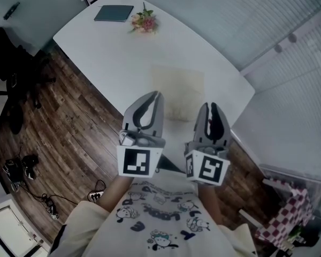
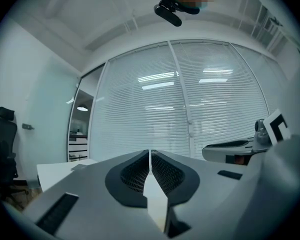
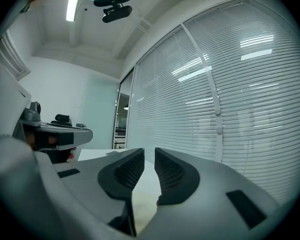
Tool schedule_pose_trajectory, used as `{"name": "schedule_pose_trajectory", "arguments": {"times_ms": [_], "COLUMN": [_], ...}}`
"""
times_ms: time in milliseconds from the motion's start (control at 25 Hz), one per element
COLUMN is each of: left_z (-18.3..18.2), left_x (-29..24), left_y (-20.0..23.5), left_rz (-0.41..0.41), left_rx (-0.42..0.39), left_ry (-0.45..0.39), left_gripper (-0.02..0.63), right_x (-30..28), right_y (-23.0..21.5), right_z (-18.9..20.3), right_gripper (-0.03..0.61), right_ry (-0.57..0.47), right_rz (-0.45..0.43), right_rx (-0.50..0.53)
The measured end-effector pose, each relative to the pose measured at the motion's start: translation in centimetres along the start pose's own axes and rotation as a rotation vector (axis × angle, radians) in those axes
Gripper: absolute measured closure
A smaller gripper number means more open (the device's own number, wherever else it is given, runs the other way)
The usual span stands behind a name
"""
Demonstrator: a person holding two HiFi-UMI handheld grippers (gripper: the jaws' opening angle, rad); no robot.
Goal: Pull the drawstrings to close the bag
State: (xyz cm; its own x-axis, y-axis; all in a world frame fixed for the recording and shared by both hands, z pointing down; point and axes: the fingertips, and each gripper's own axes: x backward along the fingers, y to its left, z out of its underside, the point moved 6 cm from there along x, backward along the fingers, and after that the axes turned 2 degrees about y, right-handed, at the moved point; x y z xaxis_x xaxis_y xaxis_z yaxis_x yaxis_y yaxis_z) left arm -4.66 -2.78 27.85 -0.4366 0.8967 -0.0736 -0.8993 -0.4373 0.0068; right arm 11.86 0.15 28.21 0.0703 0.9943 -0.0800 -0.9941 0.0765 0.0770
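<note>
A flat, pale cream bag (image 1: 177,92) lies on the white table (image 1: 107,52), just beyond both grippers. I cannot make out its drawstrings. My left gripper (image 1: 158,94) hangs above the table's near edge, by the bag's left side. In the left gripper view (image 2: 150,152) its jaws are shut with nothing between them. My right gripper (image 1: 209,105) hovers by the bag's near right corner. A narrow gap shows between its jaws in the right gripper view (image 3: 149,150), and they hold nothing. Neither gripper touches the bag.
A dark notebook (image 1: 114,13) and a small bunch of flowers (image 1: 143,21) lie at the table's far end. Slatted blinds (image 1: 278,31) run along the right side. On the wooden floor at the left are a black chair (image 1: 5,52) and cables (image 1: 48,202).
</note>
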Motion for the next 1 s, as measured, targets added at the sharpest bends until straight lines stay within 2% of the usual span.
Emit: {"name": "schedule_pose_trajectory", "arguments": {"times_ms": [200, 1000], "left_z": [0.4, 1.1], "left_x": [-0.1, -0.7], "left_y": [0.1, 0.0], "left_rz": [0.001, -0.012], "left_rx": [0.017, 0.026], "left_ry": [0.01, 0.034], "left_gripper": [0.56, 0.56], "right_x": [-0.2, -0.7], "right_y": [0.2, 0.0], "right_z": [0.6, 0.9], "right_gripper": [0.508, 0.515], "right_ry": [0.017, 0.026], "right_rz": [0.001, 0.023], "right_rx": [-0.031, -0.019]}}
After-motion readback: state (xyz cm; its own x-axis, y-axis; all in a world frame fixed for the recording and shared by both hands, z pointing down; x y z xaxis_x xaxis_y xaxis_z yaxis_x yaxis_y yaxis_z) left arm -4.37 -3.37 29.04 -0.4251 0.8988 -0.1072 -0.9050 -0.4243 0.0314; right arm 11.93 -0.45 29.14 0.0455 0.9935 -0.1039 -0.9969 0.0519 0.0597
